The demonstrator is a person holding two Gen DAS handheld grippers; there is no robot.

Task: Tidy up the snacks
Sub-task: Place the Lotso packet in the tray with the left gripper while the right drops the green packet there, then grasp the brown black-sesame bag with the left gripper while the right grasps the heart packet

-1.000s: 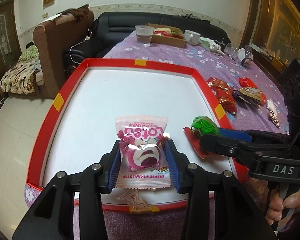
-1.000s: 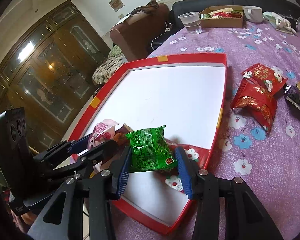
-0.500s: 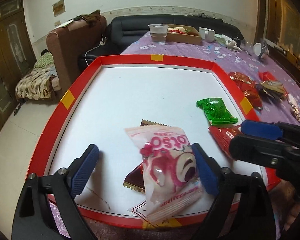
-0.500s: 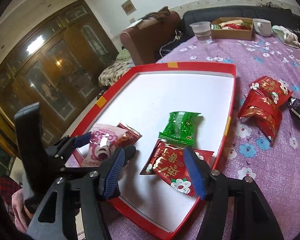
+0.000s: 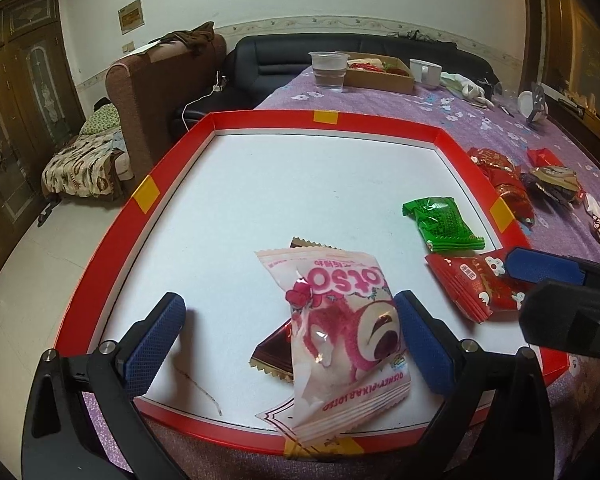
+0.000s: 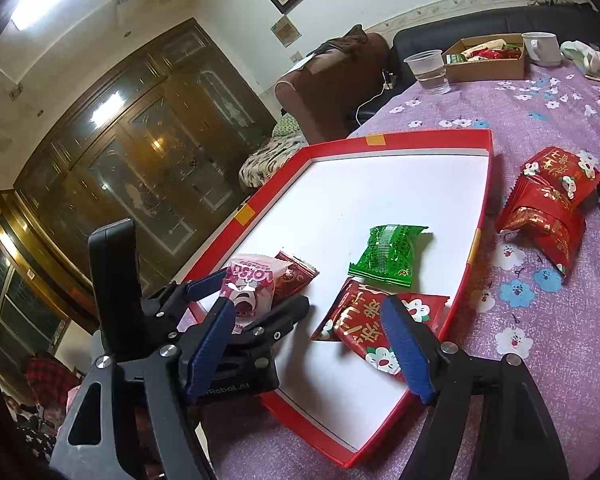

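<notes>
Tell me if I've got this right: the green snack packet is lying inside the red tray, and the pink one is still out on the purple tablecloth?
Not quite. The green snack packet does lie inside the red tray, but so does the pink packet: it rests at the tray's near edge, partly on a brown packet, between the opening fingers of the left claw. The left wrist view shows it.

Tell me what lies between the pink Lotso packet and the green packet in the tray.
Only bare white tray floor separates the pink packet from the green packet, clearest in the left wrist view.
</notes>
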